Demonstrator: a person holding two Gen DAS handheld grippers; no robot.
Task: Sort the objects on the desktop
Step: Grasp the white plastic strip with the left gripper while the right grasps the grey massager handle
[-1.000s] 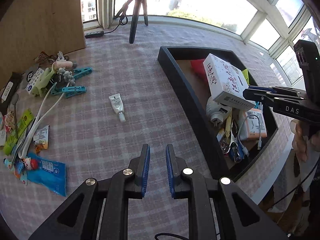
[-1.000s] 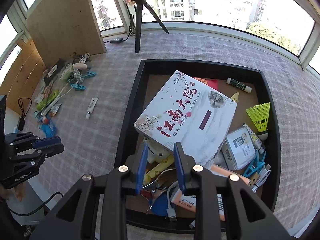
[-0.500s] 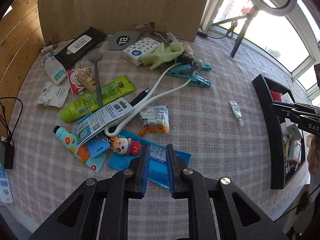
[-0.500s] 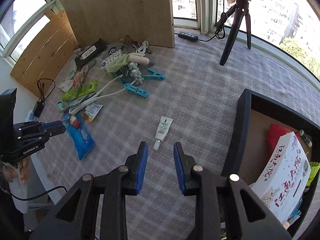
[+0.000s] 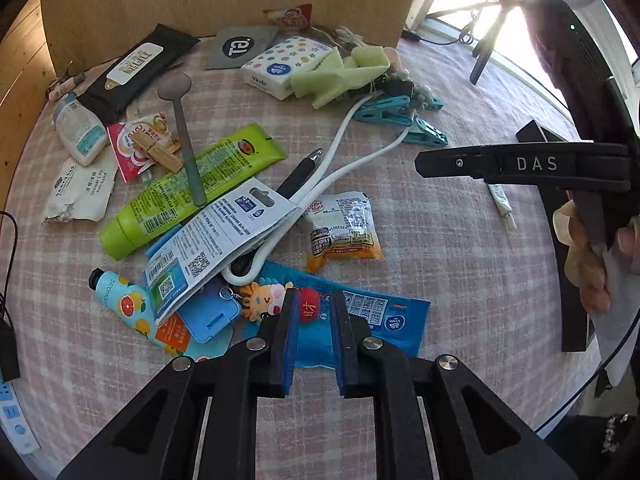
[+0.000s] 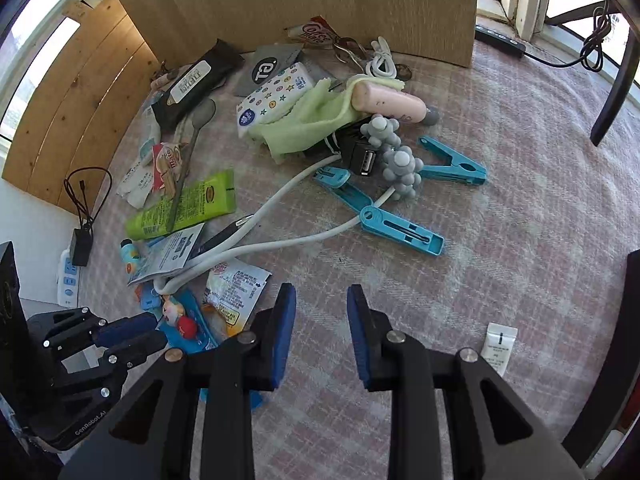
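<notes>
A heap of small items lies on the checked tablecloth. My left gripper (image 5: 314,304) is open and empty, low over a blue wipes packet (image 5: 372,318) and a small doll keychain (image 5: 266,300). It also shows in the right wrist view (image 6: 144,330). My right gripper (image 6: 321,300) is open and empty above bare cloth, near a coffee creamer sachet (image 6: 234,288); in the left wrist view it shows side-on (image 5: 424,162). A green tube (image 5: 192,192), a white cable (image 5: 320,184) and blue clothes pegs (image 6: 400,228) lie in the heap.
A black tray's edge (image 5: 560,240) stands at the right. A small white tube (image 6: 498,346) lies near it. A plywood board (image 6: 320,0) backs the heap. A tripod leg (image 6: 612,92) stands at the far right. A power strip (image 6: 68,276) lies off the table's left edge.
Both grippers have swung left from the black tray to the heap and come closer to it. The right gripper's jaws have widened. The left gripper has dropped low over the blue packet.
</notes>
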